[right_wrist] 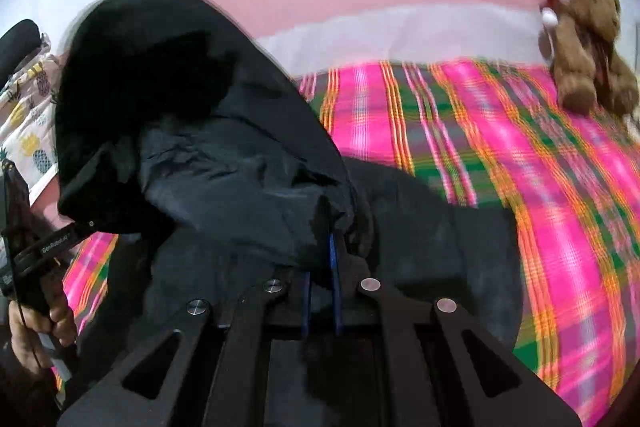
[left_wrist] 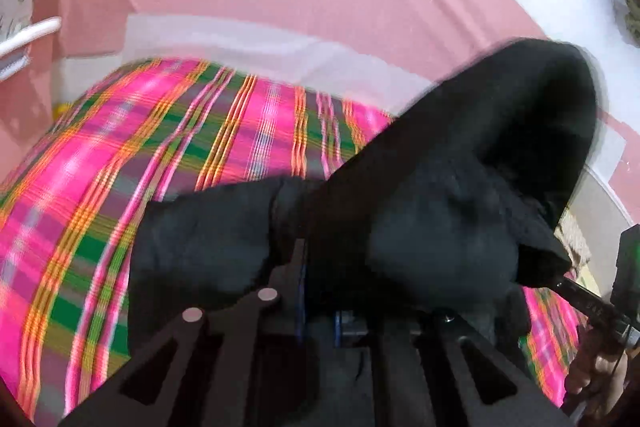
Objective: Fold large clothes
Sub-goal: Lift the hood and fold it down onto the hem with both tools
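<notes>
Bed covered by a pink/green/orange plaid sheet, blurred in both wrist views. Pink wall behind it, with a pale band where wall meets bed.

Black hooded jacket is bunched in the middle of the sheet. It is lifted at the front, right against both grippers. The hood rises as a dark dome above the crumpled body. The rest trails onto the plaid.

Left gripper: jaws closed, with black jacket fabric pinched between the blue-edged fingers. Cloth drapes over the fingertips and hides them in the left wrist view. The jacket mass sits just ahead and right of the jaws.

Right gripper: jaws closed on a fold of the jacket. The blue-edged fingers run up into the cloth, tips buried. The hood lies up-left of the jaws. A flatter dark panel spreads to the right.

Each view catches the other gripper at its edge, also clamped on the jacket's hem, with a hand on its handle.

Brown teddy bear in a red Santa hat sits at the far right corner of the bed, well apart from the jacket.

Pineapple-print cloth at the left edge.
</notes>
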The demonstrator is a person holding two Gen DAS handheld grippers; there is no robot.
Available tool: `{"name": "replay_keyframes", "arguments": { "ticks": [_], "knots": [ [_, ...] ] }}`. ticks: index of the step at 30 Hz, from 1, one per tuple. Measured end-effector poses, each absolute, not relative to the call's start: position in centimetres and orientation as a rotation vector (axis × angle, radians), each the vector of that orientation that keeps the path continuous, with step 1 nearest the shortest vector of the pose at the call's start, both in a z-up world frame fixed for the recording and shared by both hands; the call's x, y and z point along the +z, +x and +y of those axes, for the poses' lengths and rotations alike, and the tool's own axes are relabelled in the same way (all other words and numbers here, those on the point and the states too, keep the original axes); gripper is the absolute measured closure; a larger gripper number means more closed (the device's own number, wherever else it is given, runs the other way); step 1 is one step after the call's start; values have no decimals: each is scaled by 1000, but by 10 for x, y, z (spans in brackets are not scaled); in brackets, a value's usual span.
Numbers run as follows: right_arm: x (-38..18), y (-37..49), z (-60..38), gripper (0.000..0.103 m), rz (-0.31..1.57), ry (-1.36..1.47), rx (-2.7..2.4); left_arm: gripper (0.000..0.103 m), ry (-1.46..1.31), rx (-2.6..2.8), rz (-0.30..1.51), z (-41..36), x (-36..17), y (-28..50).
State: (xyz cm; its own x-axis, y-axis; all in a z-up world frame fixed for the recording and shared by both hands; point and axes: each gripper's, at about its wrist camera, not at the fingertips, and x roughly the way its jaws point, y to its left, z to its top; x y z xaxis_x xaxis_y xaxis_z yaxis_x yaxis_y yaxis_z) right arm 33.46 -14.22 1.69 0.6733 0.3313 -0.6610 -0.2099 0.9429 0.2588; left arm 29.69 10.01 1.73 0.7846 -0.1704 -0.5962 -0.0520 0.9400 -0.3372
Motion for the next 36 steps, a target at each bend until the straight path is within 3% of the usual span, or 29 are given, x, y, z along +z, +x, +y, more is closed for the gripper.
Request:
{"name": "replay_keyframes", "arguments": {
  "ticks": [8, 15, 16, 18, 20, 28, 36],
  "knots": [
    [-22, 285, -158, 94, 936, 134, 302, 92, -339, -35, 794, 111, -26, 238],
    [13, 273, -157, 91, 855, 139, 322, 91, -306, -56, 734, 108, 5, 206],
    [21, 277, -148, 90, 835, 137, 336, 88, -304, -73, 718, 104, 14, 212],
    [30, 288, -129, 90, 810, 126, 366, 69, -291, -101, 689, 95, 24, 226],
    [26, 300, -110, 89, 815, 112, 407, 61, -272, -134, 681, 82, 23, 240],
    [-78, 322, -83, 89, 1009, 49, 386, 61, -257, -138, 850, 63, -71, 265],
    [-90, 323, -80, 89, 979, 56, 359, 61, -247, -114, 847, 58, -74, 264]
  ]
}}
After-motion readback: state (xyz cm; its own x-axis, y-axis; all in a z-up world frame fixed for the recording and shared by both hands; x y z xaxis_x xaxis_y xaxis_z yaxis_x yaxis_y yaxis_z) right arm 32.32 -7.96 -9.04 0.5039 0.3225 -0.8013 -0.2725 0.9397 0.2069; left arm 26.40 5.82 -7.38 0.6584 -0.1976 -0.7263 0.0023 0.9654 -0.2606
